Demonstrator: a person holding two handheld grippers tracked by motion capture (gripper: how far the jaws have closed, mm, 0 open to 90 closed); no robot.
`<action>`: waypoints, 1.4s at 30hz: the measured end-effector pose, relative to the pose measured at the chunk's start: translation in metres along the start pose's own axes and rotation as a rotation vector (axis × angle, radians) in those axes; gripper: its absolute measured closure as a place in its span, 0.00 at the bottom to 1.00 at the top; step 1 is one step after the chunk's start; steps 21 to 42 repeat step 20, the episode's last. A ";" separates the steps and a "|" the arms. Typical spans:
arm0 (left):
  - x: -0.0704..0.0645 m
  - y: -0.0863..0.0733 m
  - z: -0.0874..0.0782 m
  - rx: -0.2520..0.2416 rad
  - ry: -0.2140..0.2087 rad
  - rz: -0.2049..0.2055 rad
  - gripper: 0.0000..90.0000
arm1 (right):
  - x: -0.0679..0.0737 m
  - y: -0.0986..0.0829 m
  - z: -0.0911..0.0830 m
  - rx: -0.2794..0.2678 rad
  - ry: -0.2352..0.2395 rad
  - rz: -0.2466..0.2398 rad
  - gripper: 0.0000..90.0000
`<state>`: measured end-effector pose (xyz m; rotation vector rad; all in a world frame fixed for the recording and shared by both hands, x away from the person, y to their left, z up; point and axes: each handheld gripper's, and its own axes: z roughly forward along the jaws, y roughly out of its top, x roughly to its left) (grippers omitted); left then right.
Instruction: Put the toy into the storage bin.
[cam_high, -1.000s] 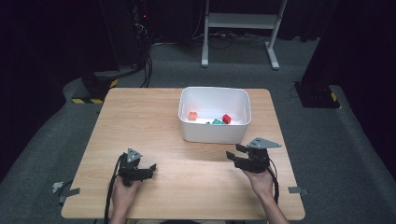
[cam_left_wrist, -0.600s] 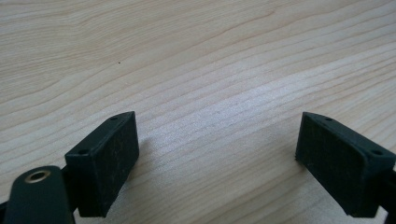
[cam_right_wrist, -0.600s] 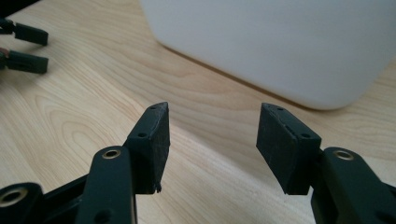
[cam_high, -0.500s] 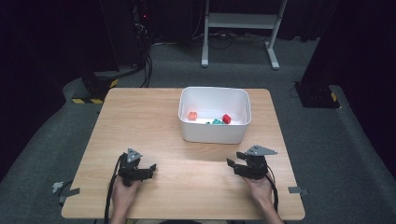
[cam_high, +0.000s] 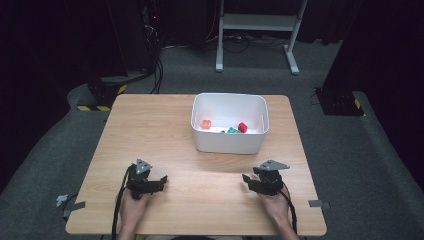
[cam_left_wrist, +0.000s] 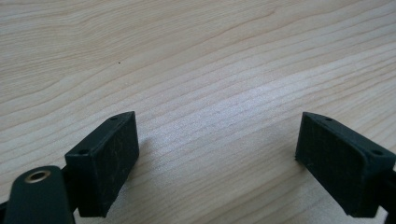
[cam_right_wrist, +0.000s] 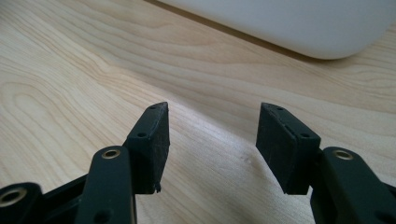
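Wooden table (cam_high: 165, 130): white bin (cam_high: 229, 142) holds orange, teal, red blocks, perhaps more.

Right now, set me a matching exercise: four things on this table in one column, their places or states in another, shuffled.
1. white plastic bin
2. red block
3. orange block
4. left gripper

a. open, empty, low over the wooden table near its front edge
b. inside the bin, on its right side
c. far half of the table, right of centre
d. inside the bin, on its left side

Pairs: 1-c, 2-b, 3-d, 4-a
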<state>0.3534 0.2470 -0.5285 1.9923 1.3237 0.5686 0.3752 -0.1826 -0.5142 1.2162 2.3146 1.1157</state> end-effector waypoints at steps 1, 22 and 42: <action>0.000 0.000 0.000 0.000 0.000 0.000 0.15 | 0.000 -0.001 0.001 0.003 -0.004 -0.003 0.49; 0.000 0.000 0.000 0.000 0.001 0.000 0.15 | 0.008 -0.006 0.009 0.037 -0.060 -0.082 0.42; 0.000 0.000 0.000 0.000 0.001 0.000 0.15 | 0.008 -0.006 0.009 0.037 -0.060 -0.082 0.42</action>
